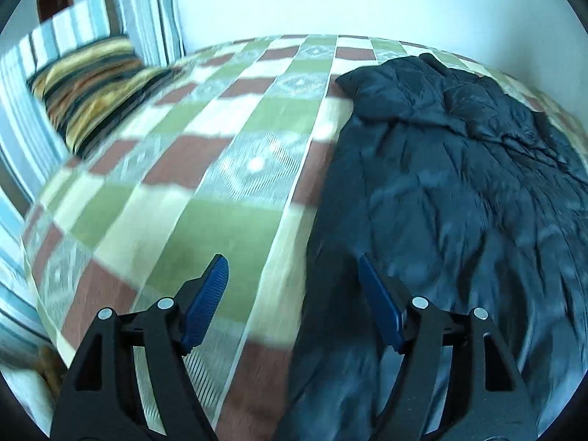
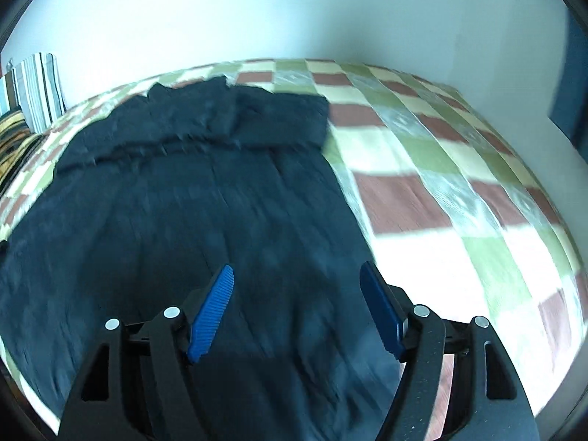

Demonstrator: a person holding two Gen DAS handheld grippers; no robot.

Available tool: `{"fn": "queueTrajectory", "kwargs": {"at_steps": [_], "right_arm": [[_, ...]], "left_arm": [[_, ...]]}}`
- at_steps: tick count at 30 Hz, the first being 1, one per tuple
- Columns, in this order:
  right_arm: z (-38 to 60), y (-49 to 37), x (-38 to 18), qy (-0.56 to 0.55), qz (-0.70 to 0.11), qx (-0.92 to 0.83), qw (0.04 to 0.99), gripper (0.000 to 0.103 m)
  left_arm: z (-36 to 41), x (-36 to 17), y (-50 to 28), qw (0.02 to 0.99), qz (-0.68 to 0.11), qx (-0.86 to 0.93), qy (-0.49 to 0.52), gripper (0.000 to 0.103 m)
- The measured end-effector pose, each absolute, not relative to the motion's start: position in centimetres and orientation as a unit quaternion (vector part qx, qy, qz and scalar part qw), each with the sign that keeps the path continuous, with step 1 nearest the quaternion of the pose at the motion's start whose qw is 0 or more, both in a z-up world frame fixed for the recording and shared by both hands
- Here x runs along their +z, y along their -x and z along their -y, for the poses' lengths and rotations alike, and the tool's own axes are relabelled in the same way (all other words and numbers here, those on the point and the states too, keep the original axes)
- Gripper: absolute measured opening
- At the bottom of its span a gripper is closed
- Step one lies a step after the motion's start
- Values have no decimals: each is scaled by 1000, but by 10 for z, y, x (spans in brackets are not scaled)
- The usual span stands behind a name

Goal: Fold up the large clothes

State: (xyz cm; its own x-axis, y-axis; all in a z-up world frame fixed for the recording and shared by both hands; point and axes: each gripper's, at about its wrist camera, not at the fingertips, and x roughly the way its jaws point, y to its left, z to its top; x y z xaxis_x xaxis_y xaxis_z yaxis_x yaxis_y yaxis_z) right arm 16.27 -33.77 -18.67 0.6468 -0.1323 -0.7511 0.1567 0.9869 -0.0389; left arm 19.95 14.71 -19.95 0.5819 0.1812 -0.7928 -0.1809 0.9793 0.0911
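A dark navy padded jacket point(image 1: 459, 183) lies spread on the checked green, brown and cream bedspread point(image 1: 205, 191); left gripper point(image 1: 292, 268) and right gripper point(image 2: 297, 275) hover wide apart, holding nothing.

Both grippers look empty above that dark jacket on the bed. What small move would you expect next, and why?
Probably lowering both onto the dark jacket to pinch an edge: the left gripper and right gripper are open, holding nothing, and it lies rumpled.

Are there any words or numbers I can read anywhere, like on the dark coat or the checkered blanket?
None: no words, numbers or labels show.
Dark coat: plain, blurred, no tag visible.
Checkered blanket: only squares and diamond patterns.
Striped pillows: only stripes.
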Motion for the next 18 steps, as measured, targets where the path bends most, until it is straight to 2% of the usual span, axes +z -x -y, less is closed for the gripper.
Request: {"fn": "queueTrajectory", "kwargs": {"at_steps": [8, 18], "right_arm": [[365, -105, -213, -46, -434, -89, 895, 75], [370, -87, -226, -75, -440, -73, 892, 79]], "left_arm": [[-157, -212, -135, 890, -449, 74, 26, 78], [-157, -228, -101, 875, -477, -23, 74, 83]]}}
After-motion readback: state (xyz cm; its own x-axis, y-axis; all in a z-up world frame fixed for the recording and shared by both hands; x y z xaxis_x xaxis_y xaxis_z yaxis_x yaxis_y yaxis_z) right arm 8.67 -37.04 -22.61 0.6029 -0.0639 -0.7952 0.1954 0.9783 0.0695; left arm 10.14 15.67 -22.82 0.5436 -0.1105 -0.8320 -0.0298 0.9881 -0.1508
